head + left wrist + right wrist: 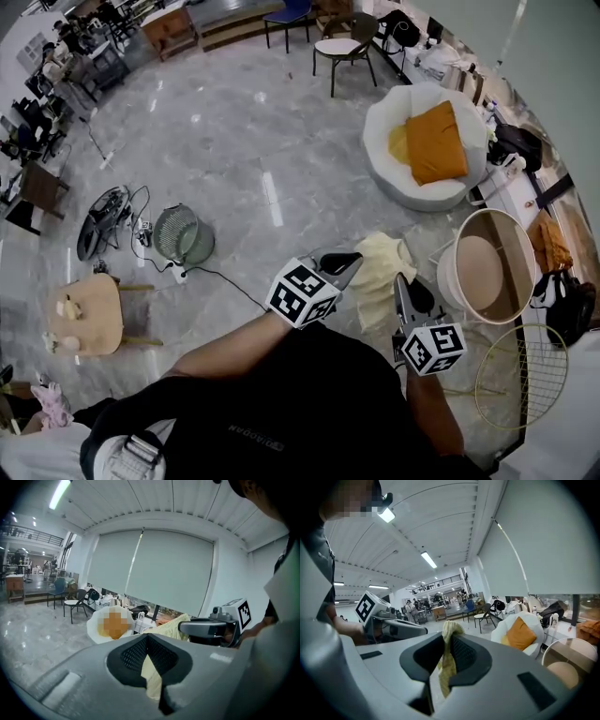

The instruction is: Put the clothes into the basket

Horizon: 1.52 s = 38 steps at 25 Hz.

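A pale yellow garment point(380, 270) hangs between my two grippers over the grey floor, in front of the person's body. My left gripper point(347, 263) is shut on one edge of it, and in the left gripper view the cloth point(152, 670) is pinched between the dark pads. My right gripper point(406, 287) is shut on the other edge, where yellow fabric point(447, 660) runs up through its jaws. The round white basket point(446, 281) with a tan inside stands on the floor just right of the garment, and its rim point(562, 644) shows in the right gripper view.
A white beanbag chair point(394, 127) with an orange cushion sits beyond the basket. A floor fan point(183, 234) with cables and a wooden stool point(86, 314) stand at the left. A round wire frame point(520, 375) and a black bag point(567, 305) lie at the right. Chairs point(345, 47) are farther off.
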{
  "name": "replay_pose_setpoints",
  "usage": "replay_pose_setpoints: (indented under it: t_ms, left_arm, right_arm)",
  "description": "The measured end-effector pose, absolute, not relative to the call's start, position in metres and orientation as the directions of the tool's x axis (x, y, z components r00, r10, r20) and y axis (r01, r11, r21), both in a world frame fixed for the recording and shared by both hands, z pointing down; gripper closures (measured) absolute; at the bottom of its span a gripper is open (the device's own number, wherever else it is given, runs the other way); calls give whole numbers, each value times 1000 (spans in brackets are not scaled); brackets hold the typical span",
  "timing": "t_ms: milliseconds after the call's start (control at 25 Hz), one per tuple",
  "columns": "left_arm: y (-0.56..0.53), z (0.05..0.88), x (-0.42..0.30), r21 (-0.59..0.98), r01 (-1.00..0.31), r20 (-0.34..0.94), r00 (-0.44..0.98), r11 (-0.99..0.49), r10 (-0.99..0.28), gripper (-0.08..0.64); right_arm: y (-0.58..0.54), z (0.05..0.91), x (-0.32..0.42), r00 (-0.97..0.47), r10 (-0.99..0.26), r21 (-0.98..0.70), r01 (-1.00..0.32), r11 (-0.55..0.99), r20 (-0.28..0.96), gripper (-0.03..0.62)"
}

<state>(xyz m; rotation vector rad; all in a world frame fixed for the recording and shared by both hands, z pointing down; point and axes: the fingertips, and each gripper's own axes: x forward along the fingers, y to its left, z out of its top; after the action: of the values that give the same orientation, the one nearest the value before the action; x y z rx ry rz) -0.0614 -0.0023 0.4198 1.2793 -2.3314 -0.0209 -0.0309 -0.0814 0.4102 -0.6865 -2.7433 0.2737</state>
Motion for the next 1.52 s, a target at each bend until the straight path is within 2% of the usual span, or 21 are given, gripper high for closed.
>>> replay_pose_setpoints:
  t_ms: [400, 680, 1000, 1520]
  left_arm:
    - [107, 424, -110, 254, -758, 401, -482, 600, -779, 560]
    - [185, 442, -128, 277, -658, 413, -577, 700, -705, 560]
    - [272, 449, -150, 290, -472, 433, -711, 832, -554, 560]
    - [365, 445, -220, 271, -73, 423, -886, 960, -187, 560]
  right_arm:
    - [29, 416, -86, -803, 534, -262, 473, 841, 265, 538]
    - [102, 431, -125, -706, 644, -292, 575, 765, 296, 538]
    - [189, 421, -177, -549, 786, -286, 734, 616, 286, 538]
    - [293, 436, -273, -160, 943, -292, 924, 247, 291, 538]
